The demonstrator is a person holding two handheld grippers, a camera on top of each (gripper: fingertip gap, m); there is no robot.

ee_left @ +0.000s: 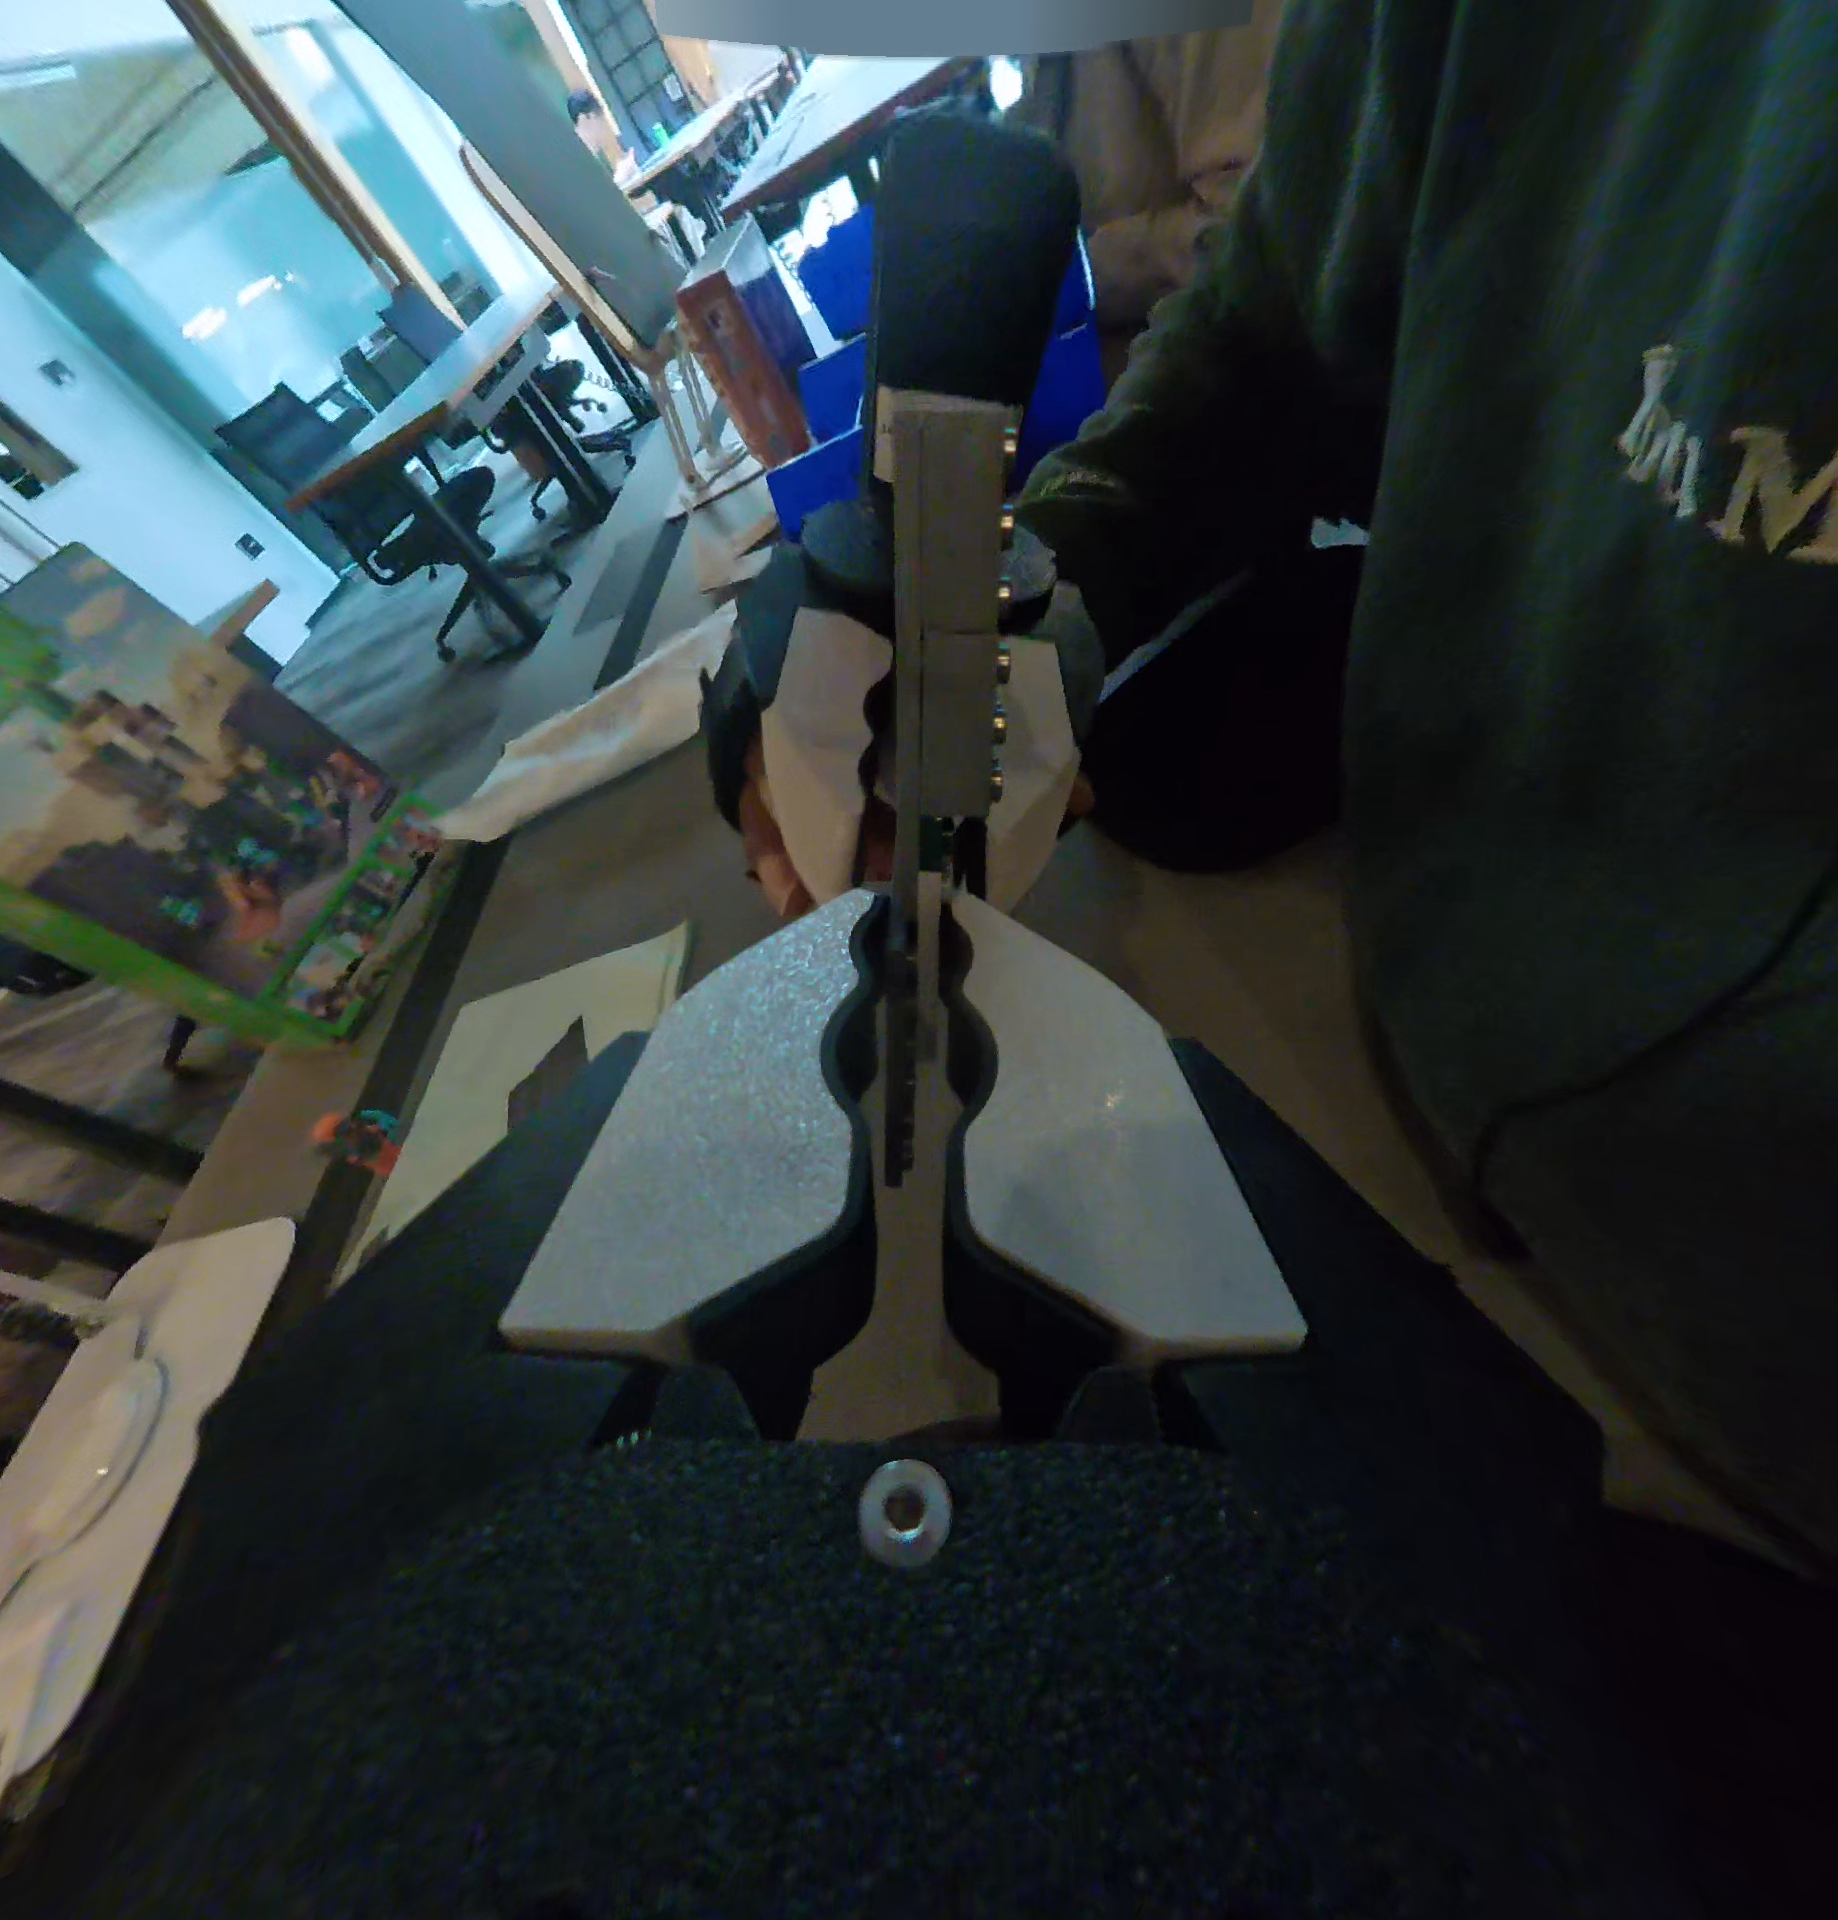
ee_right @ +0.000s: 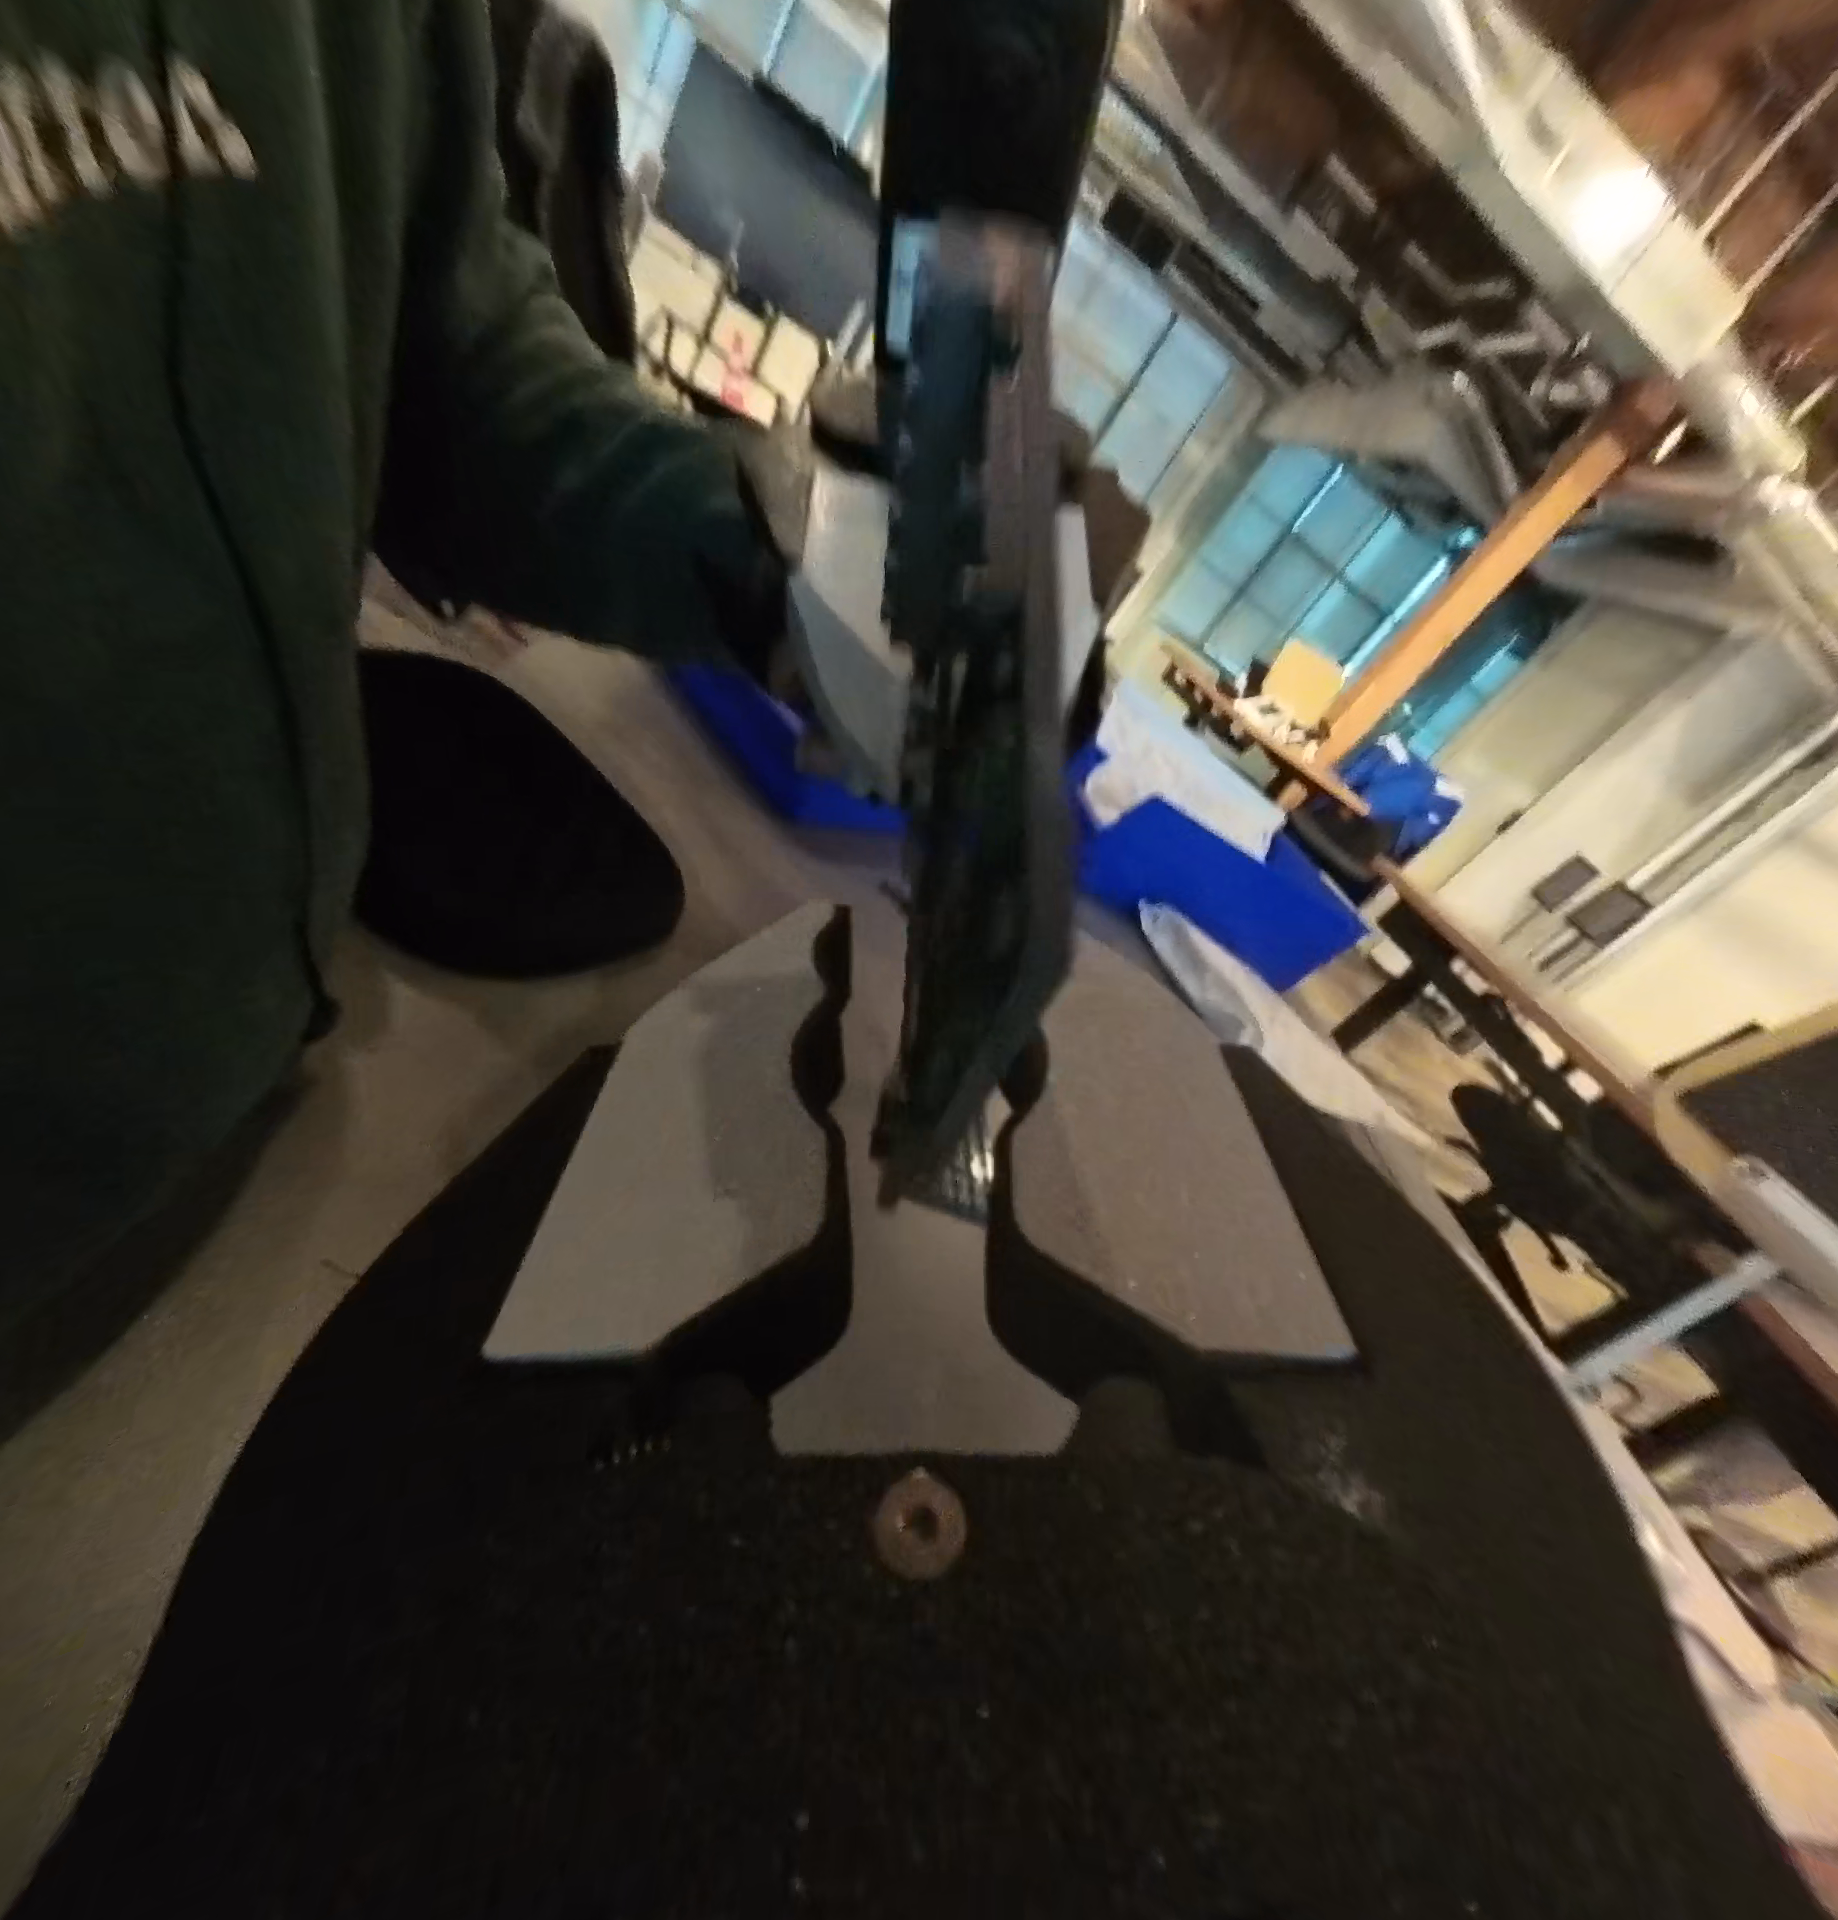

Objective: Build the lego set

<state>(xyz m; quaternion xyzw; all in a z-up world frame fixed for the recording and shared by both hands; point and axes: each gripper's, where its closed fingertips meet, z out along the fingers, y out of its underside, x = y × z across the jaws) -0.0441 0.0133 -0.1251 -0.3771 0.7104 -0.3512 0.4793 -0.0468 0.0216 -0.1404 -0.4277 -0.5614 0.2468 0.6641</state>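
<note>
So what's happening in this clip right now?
A person in a dark green sweatshirt holds a flat grey lego assembly edge-on between both grippers, lifted off the table. The left gripper clamps its near end; the right gripper grips the opposite end. The set's box stands to the left.

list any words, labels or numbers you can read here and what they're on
dark green sweatshirt: pale lettering on the chest, cut off at the frame edge, not quoted
green-edged lego box: print too blurred to read
red-brown box: print too small to read
</note>
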